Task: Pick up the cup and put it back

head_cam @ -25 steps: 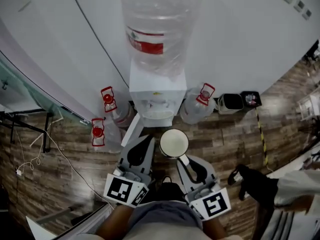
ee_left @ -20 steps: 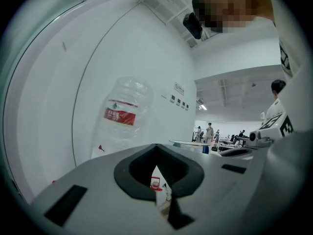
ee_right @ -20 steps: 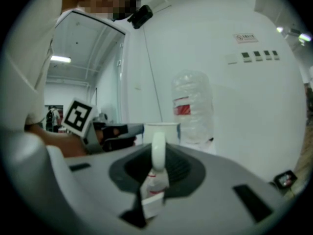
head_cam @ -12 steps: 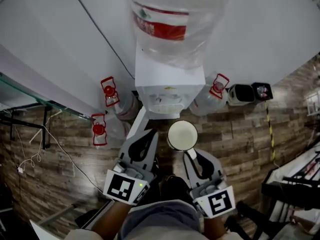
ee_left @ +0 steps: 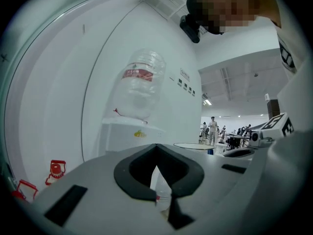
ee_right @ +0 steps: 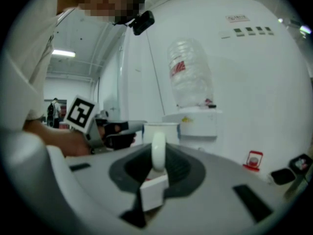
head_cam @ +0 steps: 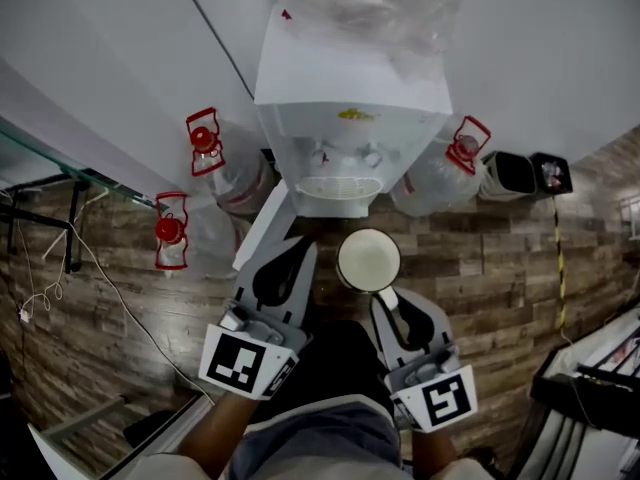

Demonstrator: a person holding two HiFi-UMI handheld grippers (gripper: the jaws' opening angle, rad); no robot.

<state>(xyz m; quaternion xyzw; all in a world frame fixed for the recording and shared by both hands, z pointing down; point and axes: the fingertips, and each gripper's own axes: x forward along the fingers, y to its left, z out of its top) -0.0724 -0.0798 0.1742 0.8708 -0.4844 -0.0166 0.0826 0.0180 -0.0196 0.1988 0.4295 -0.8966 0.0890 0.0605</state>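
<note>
at 9 o'clock in the head view, spare water bottles (head_cam: 225,183) with red caps stand on the wooden floor (head_cam: 480,268). the left hand-held gripper (head_cam: 298,248), at 7 o'clock, is clenched on nothing, its jaws together. the white cup (head_cam: 368,259) is at centre, mouth up, just in front of the water dispenser (head_cam: 345,118) at 12 o'clock. the right hand-held gripper (head_cam: 386,298), at 5 o'clock, is grasping the cup by its handle (ee_right: 158,151), with the cup at the gripper's 12 o'clock.
</note>
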